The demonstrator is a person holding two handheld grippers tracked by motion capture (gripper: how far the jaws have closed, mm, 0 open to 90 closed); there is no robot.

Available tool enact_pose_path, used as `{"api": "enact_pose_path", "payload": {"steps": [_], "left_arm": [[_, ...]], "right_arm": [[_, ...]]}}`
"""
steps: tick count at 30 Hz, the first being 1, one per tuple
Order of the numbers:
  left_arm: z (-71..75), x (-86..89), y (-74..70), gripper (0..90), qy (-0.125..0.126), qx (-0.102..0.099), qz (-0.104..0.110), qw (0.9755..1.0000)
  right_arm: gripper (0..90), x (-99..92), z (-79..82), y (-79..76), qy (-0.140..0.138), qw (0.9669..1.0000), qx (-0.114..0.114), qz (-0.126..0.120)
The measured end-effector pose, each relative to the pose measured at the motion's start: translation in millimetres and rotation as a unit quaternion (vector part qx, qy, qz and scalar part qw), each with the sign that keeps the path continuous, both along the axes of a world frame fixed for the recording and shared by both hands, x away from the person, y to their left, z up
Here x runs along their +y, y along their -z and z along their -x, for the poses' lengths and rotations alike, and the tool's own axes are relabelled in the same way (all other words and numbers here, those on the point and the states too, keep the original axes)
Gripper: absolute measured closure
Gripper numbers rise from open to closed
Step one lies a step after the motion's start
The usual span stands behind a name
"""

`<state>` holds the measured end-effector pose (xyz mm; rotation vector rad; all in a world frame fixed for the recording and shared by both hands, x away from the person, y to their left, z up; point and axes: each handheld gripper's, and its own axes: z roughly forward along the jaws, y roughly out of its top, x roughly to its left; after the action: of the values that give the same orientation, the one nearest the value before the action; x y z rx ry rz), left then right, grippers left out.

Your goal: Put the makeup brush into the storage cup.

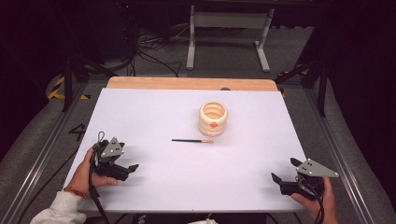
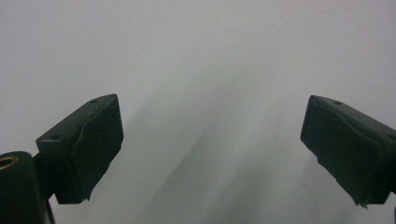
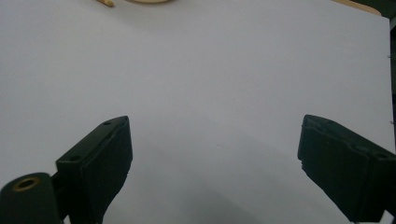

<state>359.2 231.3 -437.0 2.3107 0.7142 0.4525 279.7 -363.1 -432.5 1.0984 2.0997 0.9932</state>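
Note:
A cream ribbed cup with an orange spot stands upright right of the table's middle. Just in front of it a thin dark-handled brush lies flat, its pale tip pointing at the cup. A hand holds my left gripper near the front left corner, open, and the left gripper view has bare white table between its jaws. My right gripper rests at the front right, also open and holding nothing. At the top edge of the right gripper view are the brush tip and the cup's base.
The white table top has a wooden strip along its far edge. Beyond it, on the floor, are cables and a white stand. Metal rails run along both sides of the table.

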Motion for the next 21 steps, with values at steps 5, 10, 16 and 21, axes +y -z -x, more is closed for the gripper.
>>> {"api": "enact_pose_path", "payload": {"steps": [5,10,16,21], "left_arm": [[-2.4,-6.0,-6.6,7.6,0.015,0.001,-0.002,0.9999],[-10.1,-14.6,-11.0,8.3,0.025,0.0,-0.007,0.9997],[-25.9,-28.9,-16.8,8.9,0.044,0.006,-0.02,0.9988],[-43.5,-53.3,-22.0,9.9,0.082,0.016,-0.033,0.996]], "right_arm": [[10.8,1.9,0.5,-0.7,-0.002,1.0,0.0,0.004],[10.8,5.8,-2.0,-1.3,-0.007,0.9999,0.0,0.009],[10.8,7.0,-2.3,-0.4,-0.011,0.9999,0.002,0.011],[10.8,6.7,-2.9,-0.4,-0.012,0.9999,0.005,0.009]]}}
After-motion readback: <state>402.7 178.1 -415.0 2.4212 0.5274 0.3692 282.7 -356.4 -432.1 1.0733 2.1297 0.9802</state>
